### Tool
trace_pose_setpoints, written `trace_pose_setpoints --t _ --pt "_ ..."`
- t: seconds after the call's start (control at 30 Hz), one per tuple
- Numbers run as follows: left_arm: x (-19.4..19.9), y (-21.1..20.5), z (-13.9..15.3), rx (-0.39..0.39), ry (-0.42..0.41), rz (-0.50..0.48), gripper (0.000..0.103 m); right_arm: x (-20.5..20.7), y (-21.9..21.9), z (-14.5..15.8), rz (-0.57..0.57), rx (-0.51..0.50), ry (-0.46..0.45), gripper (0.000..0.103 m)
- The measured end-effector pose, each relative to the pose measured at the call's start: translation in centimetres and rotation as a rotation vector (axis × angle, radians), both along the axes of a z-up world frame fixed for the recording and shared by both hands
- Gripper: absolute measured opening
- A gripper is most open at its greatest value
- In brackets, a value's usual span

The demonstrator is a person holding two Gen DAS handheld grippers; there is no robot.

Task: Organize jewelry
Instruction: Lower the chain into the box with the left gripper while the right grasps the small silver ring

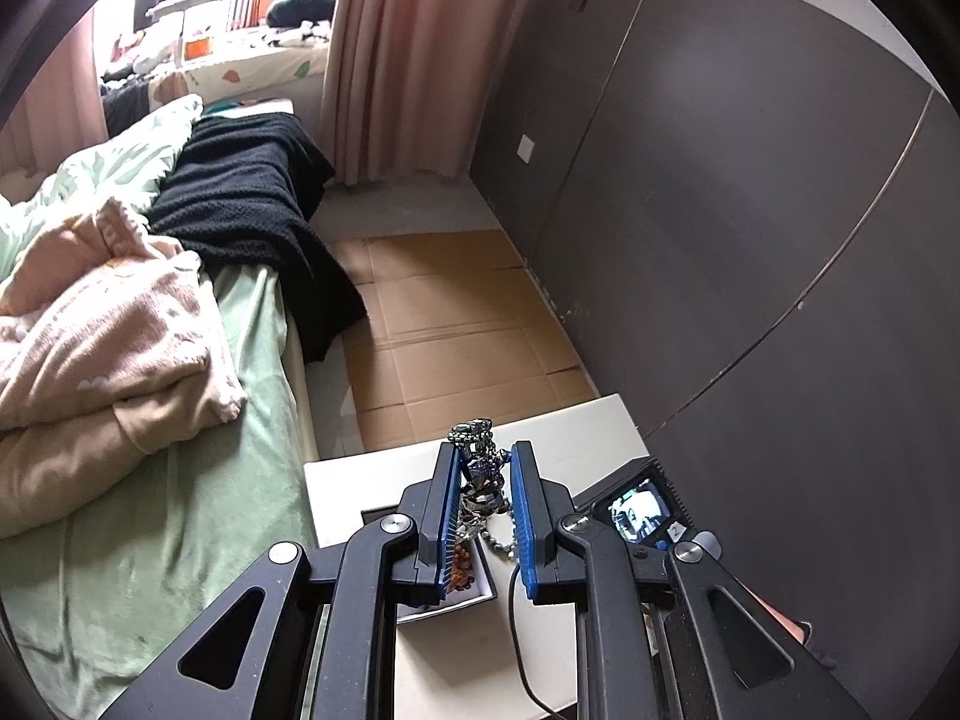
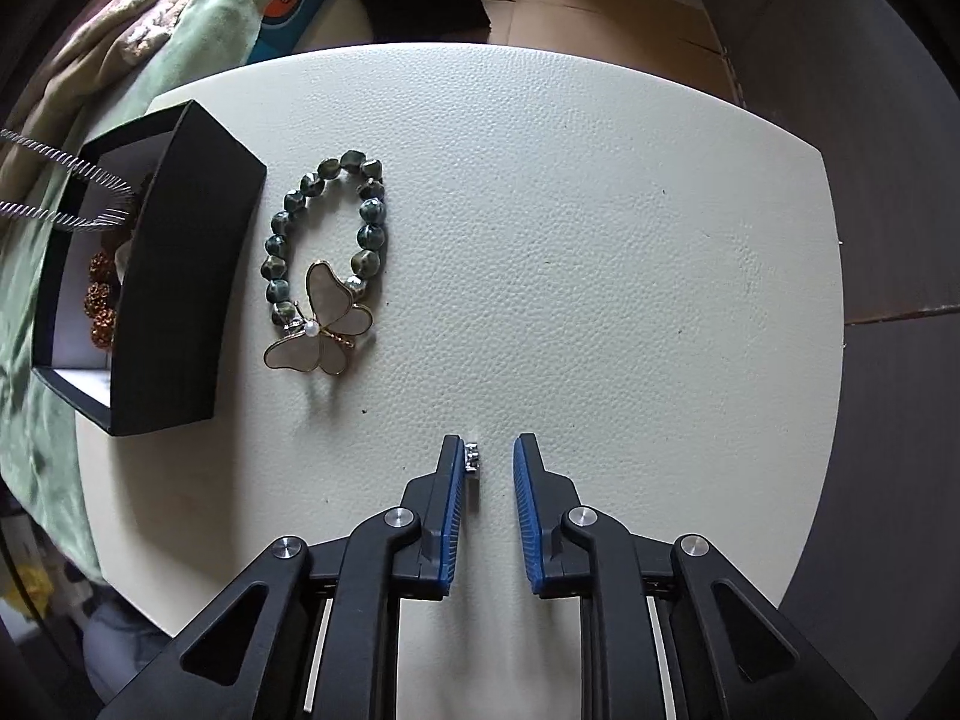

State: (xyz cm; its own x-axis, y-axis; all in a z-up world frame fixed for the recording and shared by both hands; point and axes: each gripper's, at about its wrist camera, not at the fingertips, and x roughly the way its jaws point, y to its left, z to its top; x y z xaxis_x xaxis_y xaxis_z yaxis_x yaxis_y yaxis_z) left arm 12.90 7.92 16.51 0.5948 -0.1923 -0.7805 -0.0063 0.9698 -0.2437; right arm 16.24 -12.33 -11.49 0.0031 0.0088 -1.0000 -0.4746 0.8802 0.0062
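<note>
Right gripper: pointed down at the table, fingers apart; a small silver ring stood between them, against the left pad, clear of the right.
Ring axis: long side ran along the fingers.
Left gripper: clamped on a silver chain, above the black box.
Bracelet: green beads, butterfly charm, just right of the box, far left of the ring.
Nearer hand: right.

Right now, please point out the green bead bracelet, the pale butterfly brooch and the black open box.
green bead bracelet [image 2: 367, 235]: right wrist view, a bead on its right side.
pale butterfly brooch [image 2: 327, 293]: right wrist view, upper wing.
black open box [image 2: 198, 276]: right wrist view, outer side wall.
</note>
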Motion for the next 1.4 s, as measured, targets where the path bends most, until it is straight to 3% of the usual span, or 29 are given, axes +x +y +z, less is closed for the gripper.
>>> trace_pose_setpoints --t 0.2,0.47,0.63,1.03,1.2,1.4 --pt "-0.5 0.3 1.8 0.005 -0.028 0.006 0.017 0.5 0.2 -0.1 0.017 -0.005 -0.003 0.006" --pt "-0.3 0.8 1.8 0.002 -0.028 0.015 0.017 0.0 -0.2 0.9 0.026 0.032 -0.008 0.006" --pt "0.2 1.2 0.1 -0.019 -0.003 0.033 0.017 -0.2 0.0 3.8 0.021 0.071 -0.056 0.006" --pt "2.3 1.4 -9.0 -0.101 0.14 0.044 0.017 -1.2 2.3 12.5 0.076 0.14 -0.215 0.006" --pt "2.9 1.4 -13.0 -0.139 0.211 0.065 0.017 -1.7 3.1 14.0 0.111 0.153 -0.25 0.006" --pt "3.5 2.3 -17.9 -0.209 0.363 0.108 0.019 -2.3 4.0 14.1 0.133 0.17 -0.253 0.006"
